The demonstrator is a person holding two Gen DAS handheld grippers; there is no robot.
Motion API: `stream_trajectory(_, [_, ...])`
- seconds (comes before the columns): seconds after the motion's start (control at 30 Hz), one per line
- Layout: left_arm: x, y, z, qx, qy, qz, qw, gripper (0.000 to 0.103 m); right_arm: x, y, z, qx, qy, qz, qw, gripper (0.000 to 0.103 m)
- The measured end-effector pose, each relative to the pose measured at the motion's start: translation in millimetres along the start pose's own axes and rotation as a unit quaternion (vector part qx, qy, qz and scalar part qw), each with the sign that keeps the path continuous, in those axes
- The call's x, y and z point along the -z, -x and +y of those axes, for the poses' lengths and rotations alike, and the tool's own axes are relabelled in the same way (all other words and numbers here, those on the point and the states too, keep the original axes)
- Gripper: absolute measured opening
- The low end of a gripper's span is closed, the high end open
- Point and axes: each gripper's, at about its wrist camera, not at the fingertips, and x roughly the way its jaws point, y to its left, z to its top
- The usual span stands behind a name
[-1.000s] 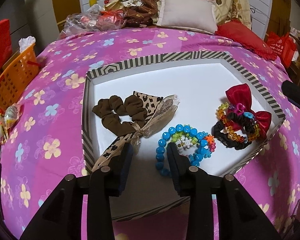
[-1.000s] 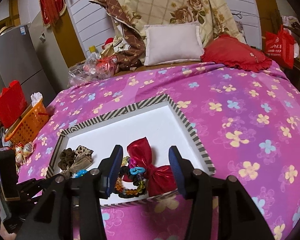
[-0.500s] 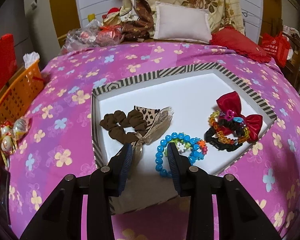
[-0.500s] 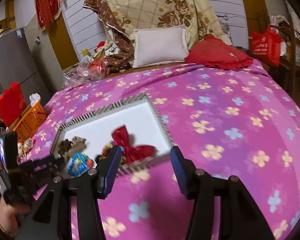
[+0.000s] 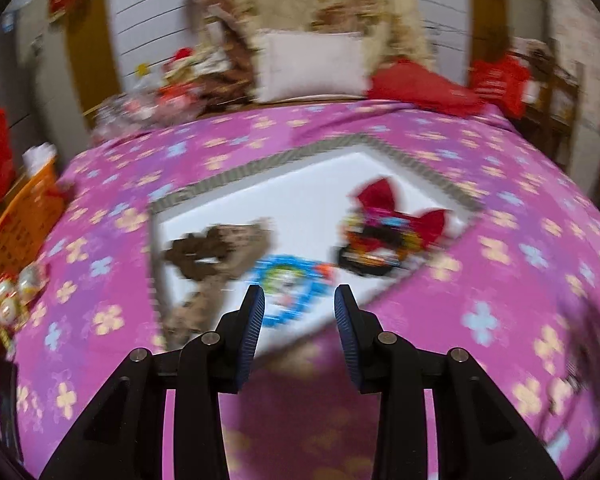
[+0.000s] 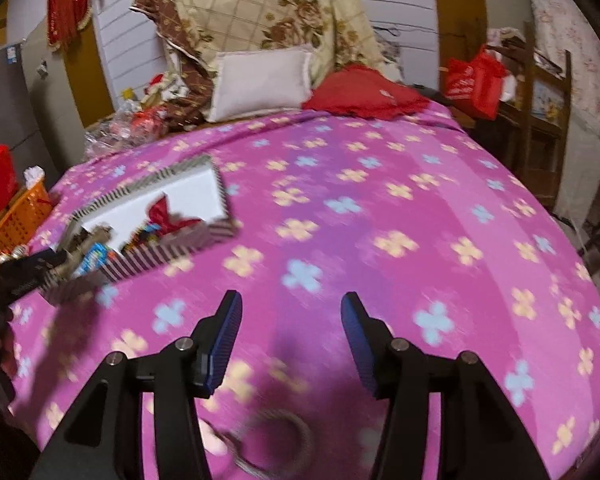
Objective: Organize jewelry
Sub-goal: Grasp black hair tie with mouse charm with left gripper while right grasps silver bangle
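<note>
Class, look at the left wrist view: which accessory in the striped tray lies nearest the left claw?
The blue beaded bracelet, lying just beyond the open left claw. The brown scrunchie sits further left; the red bow lies further back right.

We find no text that we can read in either view. The red bag (image 6: 475,79) beside the wooden shelf carries pale markings that are perhaps printed characters, but they are too small and soft for us to make out. The left wrist view is smeared throughout, so nothing on the red bag (image 5: 500,80) can be told there either. The grey cabinet (image 6: 4,96) at the left bears a small blue sticker (image 6: 11,53) whose print we cannot resolve. The dark body of the left gripper (image 6: 24,276) shows a faint pale line that may be lettering, illegible to us.
</note>
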Motion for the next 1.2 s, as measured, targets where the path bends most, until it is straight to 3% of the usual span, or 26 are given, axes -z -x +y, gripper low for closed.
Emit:
stream_trajectory(0.07, [5, 7, -17, 0.045, -0.024, 0.005, 0.9987, 0.035, 12, 3, -13, 0.009, -0.001, 0.009, 1.0, 0.054])
stream_trajectory(0.13, [13, 11, -37, 0.114, -0.05, 0.021, 0.992, 0.035, 22, 6, -20, 0.015, 0.001, 0.016, 1.0, 0.054])
stream_trajectory(0.27, [35, 17, -84, 0.205, -0.125, 0.055, 0.9693, 0.035, 42, 11, -26, 0.011, 0.013, 0.03, 0.999, 0.054])
stream_trajectory(0.33, [48, 19, -109, 0.247, -0.163, 0.075, 0.9523, 0.035, 49, 12, -26, 0.011, 0.019, 0.035, 0.999, 0.054])
stream_trajectory(0.47, [62, 22, -144, 0.303, -0.185, 0.096, 0.9298, 0.035, 53, 9, -24, 0.016, 0.033, 0.044, 0.998, 0.054])
stream_trajectory(0.53, [66, 22, -155, 0.303, -0.197, 0.096, 0.9274, 0.035, 53, 10, -24, 0.011, 0.029, 0.043, 0.999, 0.054])
stream_trajectory(0.83, [69, 11, -183, 0.253, -0.249, 0.085, 0.9312, 0.036, 53, 4, -15, 0.008, 0.037, 0.054, 0.998, 0.054])
stream_trajectory(1.1, [65, 3, -194, 0.268, -0.256, 0.075, 0.9259, 0.046, 55, 3, -13, 0.003, 0.037, 0.06, 0.997, 0.054])
stream_trajectory(1.17, [64, 2, -193, 0.264, -0.254, 0.071, 0.9276, 0.042, 56, 1, -13, 0.001, 0.037, 0.064, 0.997, 0.054])
stream_trajectory(1.2, [64, 2, -192, 0.263, -0.252, 0.07, 0.9286, 0.03, 57, 0, -12, 0.001, 0.038, 0.066, 0.997, 0.054])
